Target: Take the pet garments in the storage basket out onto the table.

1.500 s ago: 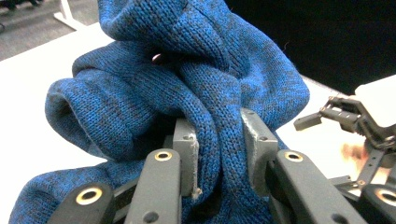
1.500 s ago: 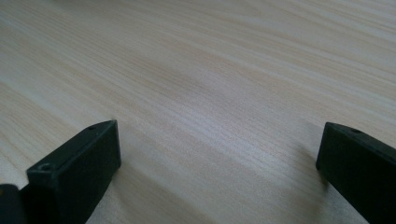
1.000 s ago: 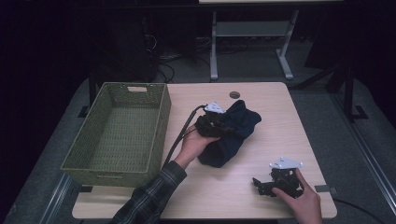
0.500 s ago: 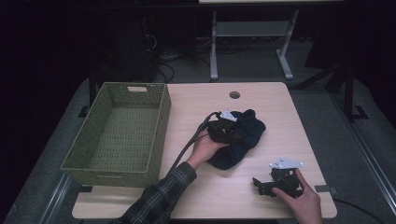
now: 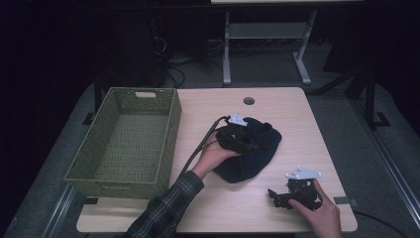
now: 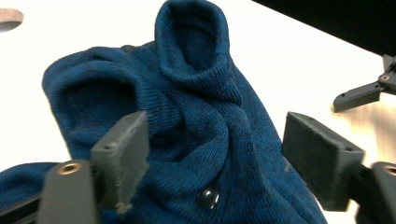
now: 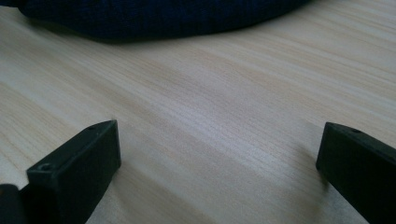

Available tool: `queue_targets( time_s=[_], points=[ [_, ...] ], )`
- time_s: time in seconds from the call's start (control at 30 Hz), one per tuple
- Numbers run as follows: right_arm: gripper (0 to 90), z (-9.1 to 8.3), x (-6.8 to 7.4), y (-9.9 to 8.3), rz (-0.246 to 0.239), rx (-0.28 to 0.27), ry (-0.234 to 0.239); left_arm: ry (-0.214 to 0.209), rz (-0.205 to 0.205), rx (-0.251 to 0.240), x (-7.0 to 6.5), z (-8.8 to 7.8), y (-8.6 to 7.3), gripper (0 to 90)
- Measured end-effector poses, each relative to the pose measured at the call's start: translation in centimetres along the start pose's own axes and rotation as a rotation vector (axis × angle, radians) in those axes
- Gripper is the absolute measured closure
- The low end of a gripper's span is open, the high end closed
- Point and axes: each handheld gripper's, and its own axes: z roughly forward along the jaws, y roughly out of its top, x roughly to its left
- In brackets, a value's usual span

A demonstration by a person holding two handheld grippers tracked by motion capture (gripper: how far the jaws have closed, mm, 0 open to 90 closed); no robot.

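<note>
A dark blue knitted garment (image 5: 255, 158) lies bunched near the middle of the wooden table (image 5: 297, 114). My left gripper (image 5: 245, 141) hovers right over it, open. In the left gripper view the left gripper (image 6: 219, 154) has its jaws spread wide, with the garment's folds (image 6: 196, 93) and a dark button (image 6: 208, 198) between and below them. My right gripper (image 5: 273, 197) rests low at the table's front right, open and apart from the garment. In the right gripper view the right gripper (image 7: 219, 158) has only bare wood between its jaws, and the garment's edge (image 7: 163, 16) lies beyond them.
A green woven basket (image 5: 168, 129) stands on the left side of the table, with nothing inside. A round cable hole (image 5: 248, 100) sits near the far edge. The left gripper's cable (image 5: 200, 144) trails between basket and garment. Bare wood lies right of the garment.
My left gripper has shifted a little to the right and nearer over the garment, and the garment has moved right with it and settled into a flatter heap. The right gripper has stayed put.
</note>
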Motion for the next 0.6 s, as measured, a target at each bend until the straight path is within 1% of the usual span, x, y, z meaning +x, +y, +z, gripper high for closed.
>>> queue_targets(
  time_s=[0.03,0.07,0.17,0.2,0.33,0.43,0.53,0.57,0.6],
  points=[
    [0.0,0.0,0.0,0.0,0.0,0.0,0.0,0.005,-0.001,-0.005,0.1,-0.3,0.0,20.1],
    [0.0,0.0,0.0,0.0,0.0,0.0,0.0,0.006,-0.013,-0.016,0.1,-0.6,0.0,18.3],
    [0.0,0.0,0.0,0.0,0.0,-0.001,0.0,0.015,-0.005,-0.027,0.2,-1.4,-0.2,14.6],
    [0.0,0.0,0.0,0.0,-0.001,-0.002,-0.001,0.017,-0.008,-0.032,0.2,-1.7,-0.3,13.9],
    [0.0,0.0,0.0,0.0,0.005,0.001,0.001,0.032,-0.01,-0.051,0.2,-2.9,-0.7,13.1],
    [0.0,0.0,0.0,0.0,0.006,0.001,0.001,0.048,-0.011,-0.054,0.0,-3.7,-1.1,13.0],
    [0.0,0.0,0.0,0.0,0.004,0.002,0.001,0.054,-0.001,-0.055,-0.1,-4.5,-1.6,13.0],
    [0.0,0.0,0.0,0.0,0.004,0.002,0.001,0.054,-0.007,-0.055,-0.1,-4.7,-1.7,13.0],
    [0.0,0.0,0.0,0.0,0.004,0.001,0.001,0.056,-0.001,-0.056,-0.2,-5.0,-1.9,13.0]
  ],
)
